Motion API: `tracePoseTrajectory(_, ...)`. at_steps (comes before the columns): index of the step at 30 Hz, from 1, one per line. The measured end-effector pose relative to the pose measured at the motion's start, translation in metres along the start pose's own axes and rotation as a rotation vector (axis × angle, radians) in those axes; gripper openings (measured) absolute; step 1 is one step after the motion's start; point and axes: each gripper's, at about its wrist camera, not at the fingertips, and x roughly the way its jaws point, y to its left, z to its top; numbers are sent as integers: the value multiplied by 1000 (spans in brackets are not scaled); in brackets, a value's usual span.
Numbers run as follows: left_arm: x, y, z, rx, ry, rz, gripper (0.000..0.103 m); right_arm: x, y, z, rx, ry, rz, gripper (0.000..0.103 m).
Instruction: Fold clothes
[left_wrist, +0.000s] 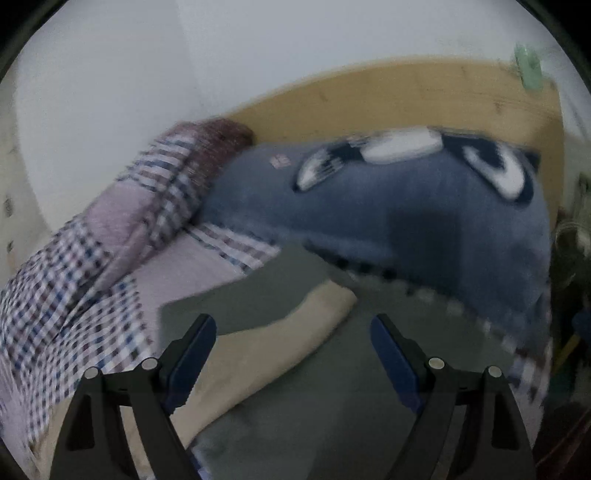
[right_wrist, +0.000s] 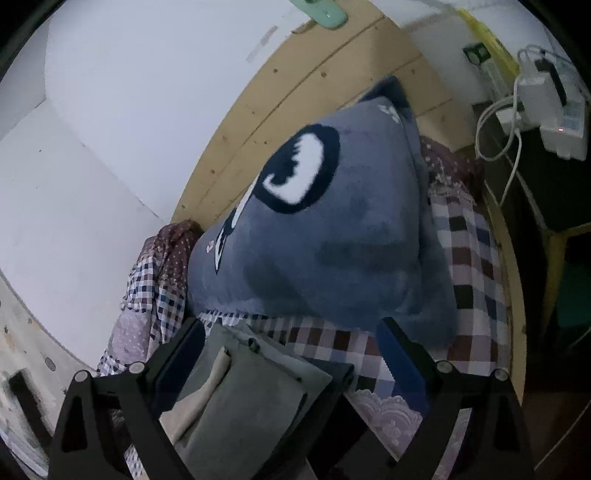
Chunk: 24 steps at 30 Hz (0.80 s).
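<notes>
A grey-green garment (left_wrist: 325, 387) with a beige lining strip (left_wrist: 266, 350) lies spread on the checked bed sheet (left_wrist: 74, 314), blurred in the left wrist view. My left gripper (left_wrist: 293, 354) hovers over it, jaws wide apart, nothing between the pads. In the right wrist view the same grey garment (right_wrist: 243, 398) sits folded in layers with a beige part (right_wrist: 199, 391) at its left side. My right gripper (right_wrist: 291, 365) stands open above it, and its pads touch no cloth.
A big blue-grey plush cushion (right_wrist: 332, 240) with a white eye print lies on the bed behind the garment. A wooden headboard (right_wrist: 295, 92) and white wall stand beyond it. At right, a dark cabinet (right_wrist: 535, 184) carries a white charger and cables (right_wrist: 539, 96).
</notes>
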Motion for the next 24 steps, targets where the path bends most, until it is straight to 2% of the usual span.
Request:
tracePoseTrajectory(2, 22, -14, 3, 58, 48, -5, 87, 4, -3, 1, 7, 14, 8, 96)
tracePoseTrajectory(5, 52, -32, 2, 122, 134, 0, 75, 8, -5, 2, 10, 32, 18, 96)
tracePoseTrajectory(8, 75, -37, 2, 124, 200, -22, 60, 10, -9, 5, 14, 40, 22, 96)
tracePoseTrajectory(11, 90, -30, 7, 61, 248, -46, 24, 10, -15, 8, 21, 43, 19, 96)
tracePoseTrajectory(12, 94, -25, 9, 32, 261, -48, 1, 9, -17, 10, 21, 45, 17, 96)
tracePoseTrajectory(13, 93, -17, 11, -8, 257, -50, 1, 9, -19, 11, 21, 44, 14, 96)
tracePoseTrajectory(17, 57, 29, 27, -188, 129, -86, 1, 7, -22, 13, 15, 44, 13, 96)
tracePoseTrajectory(20, 2, 83, 39, -358, -19, -126, 1, 9, -19, 11, 8, 53, 33, 96)
tracePoseTrajectory(24, -78, 166, 41, -537, -178, -109, 1, 11, -3, -1, -6, 80, 83, 96)
